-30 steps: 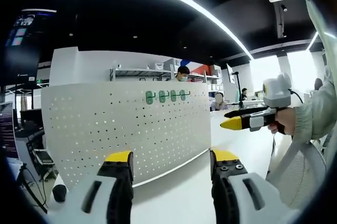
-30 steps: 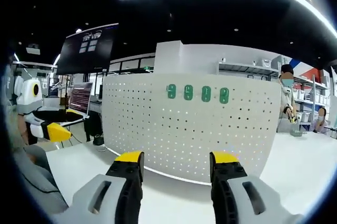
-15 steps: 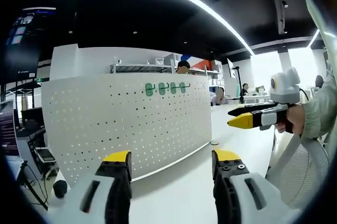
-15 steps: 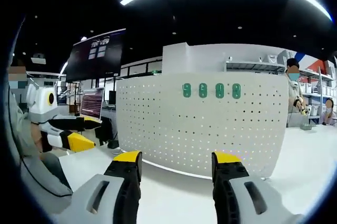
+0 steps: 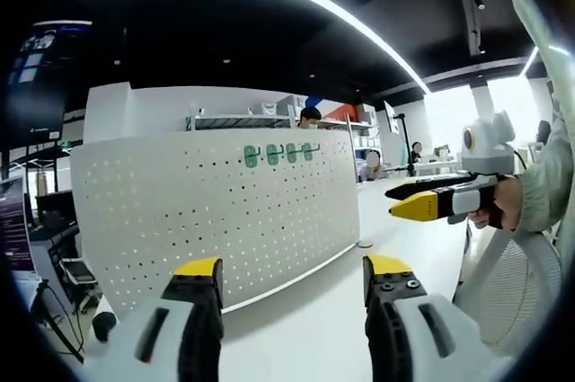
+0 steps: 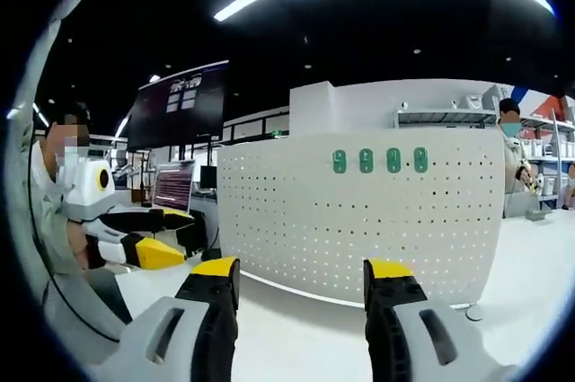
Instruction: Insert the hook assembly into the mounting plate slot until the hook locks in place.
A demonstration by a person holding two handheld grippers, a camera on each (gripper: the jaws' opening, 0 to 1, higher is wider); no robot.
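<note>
left gripper view is showing my left gripper [image 5: 292, 276] hanging above the plain white tabletop [image 5: 314, 328], its two yellow-tipped jaws standing wide apart with nothing between them. ahead of them the tall white perforated metal mounting plate [image 5: 180, 211] is standing upright on the table, curving across the view, and four small green oblong hook pieces [image 5: 278, 155] are sitting in a row near its top edge. my right gripper [image 5: 420, 200] is reaching in from the right, held in my hand [image 5: 503, 207], well apart from the plate; its yellow and black jaws are looking close together from this side, but i cannot tell whether they are clenched. in the right gripper view my right gripper [image 6: 301, 276] is showing jaws spread apart and gripping nothing, pointing at the same plate [image 6: 359, 211], where the green hooks [image 6: 379, 161] are lined up high on its face. my left gripper [image 6: 148, 236] is coming in from the left there, beside a dark monitor [image 6: 175, 117] raised behind it.
</note>
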